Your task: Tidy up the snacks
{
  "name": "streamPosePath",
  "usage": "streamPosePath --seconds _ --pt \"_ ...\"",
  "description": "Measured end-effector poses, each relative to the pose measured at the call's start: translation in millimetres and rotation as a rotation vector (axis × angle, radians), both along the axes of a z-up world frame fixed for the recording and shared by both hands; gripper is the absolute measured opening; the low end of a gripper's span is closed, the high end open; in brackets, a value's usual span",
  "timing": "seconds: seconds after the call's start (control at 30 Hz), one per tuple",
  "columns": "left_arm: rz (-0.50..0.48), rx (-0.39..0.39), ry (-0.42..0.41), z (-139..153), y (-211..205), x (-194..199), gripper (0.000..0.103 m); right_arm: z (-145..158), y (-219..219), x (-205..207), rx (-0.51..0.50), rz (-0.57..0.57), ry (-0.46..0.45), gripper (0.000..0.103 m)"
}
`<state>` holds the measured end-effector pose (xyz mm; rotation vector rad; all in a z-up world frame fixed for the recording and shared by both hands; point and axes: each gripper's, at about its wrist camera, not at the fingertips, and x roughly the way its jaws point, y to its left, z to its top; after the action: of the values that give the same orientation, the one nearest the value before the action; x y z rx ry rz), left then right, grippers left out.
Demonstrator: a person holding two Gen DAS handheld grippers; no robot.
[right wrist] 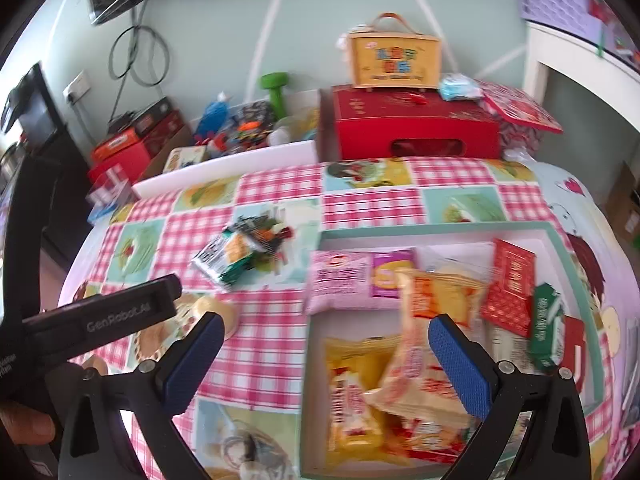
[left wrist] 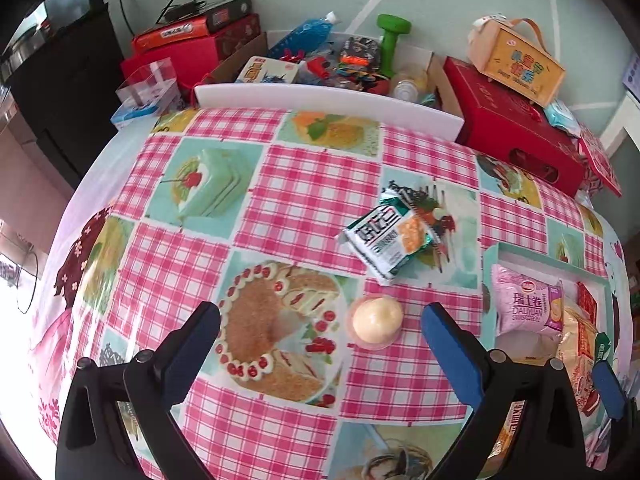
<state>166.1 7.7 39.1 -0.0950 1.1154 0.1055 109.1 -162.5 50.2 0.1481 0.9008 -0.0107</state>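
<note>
two open grippers over a pink checked tabletop point(left wrist: 304, 200) with snacks.

left gripper point(left wrist: 320, 326) fingers spread wide, empty, around one round cream pudding cup point(left wrist: 376, 322); one green-and-white cracker packet point(left wrist: 386, 238) lies beyond. right gripper point(right wrist: 326, 342) fingers also apart, empty, above a mint-rimmed white tray point(right wrist: 440, 230) holding about seven wrapped snacks, one a pink swiss roll packet point(right wrist: 340, 280).

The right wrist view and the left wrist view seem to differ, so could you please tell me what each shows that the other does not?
Only the right wrist view shows the yellow snack packet in the white tray and a fingertip. Only the left wrist view shows the clear plastic box. Both show the green-and-white cracker packet, the round cream-coloured cup snack and the pink swiss roll packet.
</note>
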Motion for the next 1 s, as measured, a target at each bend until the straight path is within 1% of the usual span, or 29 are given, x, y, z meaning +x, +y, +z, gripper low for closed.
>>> streamPosePath --seconds 0.2,0.37,0.43,0.57,0.67,0.77,0.9,1.0 --pt "0.042 -0.009 0.039 -11.8 22.5 -8.4 0.1 -7.8 22.7 3.0 -0.019 0.043 0.019 0.103" --pt "0.067 -0.016 0.057 -20.0 38.0 -12.3 0.1 -17.0 32.3 4.7 -0.027 0.062 0.046 0.103" --pt "0.08 -0.016 0.081 -26.8 43.1 -10.9 0.1 -20.2 34.7 5.4 -0.017 0.069 0.054 0.103" --pt "0.094 -0.037 0.099 -35.7 50.8 -8.5 0.1 -25.3 39.6 7.2 0.032 0.09 0.056 0.103" --pt "0.098 -0.056 0.135 -46.7 53.6 -6.3 0.1 -31.0 44.0 8.7 0.027 0.094 0.07 0.103" --pt "0.104 -0.072 0.144 -50.3 56.8 -5.6 0.1 -33.2 52.3 10.9 0.016 0.115 0.066 0.102" --pt "0.114 -0.062 0.135 -53.9 61.8 -1.0 0.1 -36.7 63.5 13.3 -0.001 0.146 0.059 0.094" --pt "0.123 -0.046 0.16 -62.5 67.9 4.7 0.1 -44.3 70.2 16.4 -0.011 0.164 0.075 0.089"
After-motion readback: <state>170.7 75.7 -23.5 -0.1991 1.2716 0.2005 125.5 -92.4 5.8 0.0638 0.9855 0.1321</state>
